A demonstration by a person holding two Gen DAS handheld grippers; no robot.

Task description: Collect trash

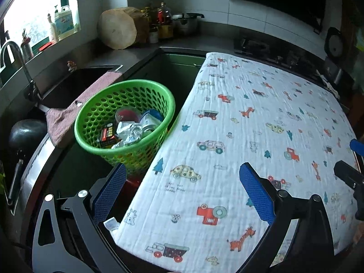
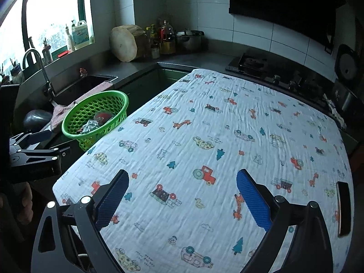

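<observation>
Trash looks pretty much rounded up already: the green basket [image 1: 124, 122] sits just off the left edge of the printed cloth [image 1: 261, 136], and inside it I can make out a crumpled foil wad [image 1: 128, 134], a small dark box with red print [image 1: 107, 135], a blue-and-white can or tub [image 1: 150, 119] and something round and reddish behind them. The cloth itself has no loose bits on it that I can spot from either wrist cam

Left gripper [image 1: 182, 188] is spread wide, nothing between the blue pads, hanging over the near-left corner of the cloth with the basket just ahead of its left finger. Right gripper [image 2: 183, 195] is the same deal, wide open and empty, over the near middle of the cloth

So my read is we're at the final sweep. To do it well I'd scan the edges before calling it. There's a small white packet-ish thing [image 1: 110, 223] tucked at the near-left corner, half under the cloth edge by the left finger. Can't tell if it's trash or a tag. If it's trash, go in with the left one, low and slow, pinch only the packet so the cloth doesn't bunch up, then drop it straight over the basket rim without bumping it, that basket looks light and tippy
</observation>
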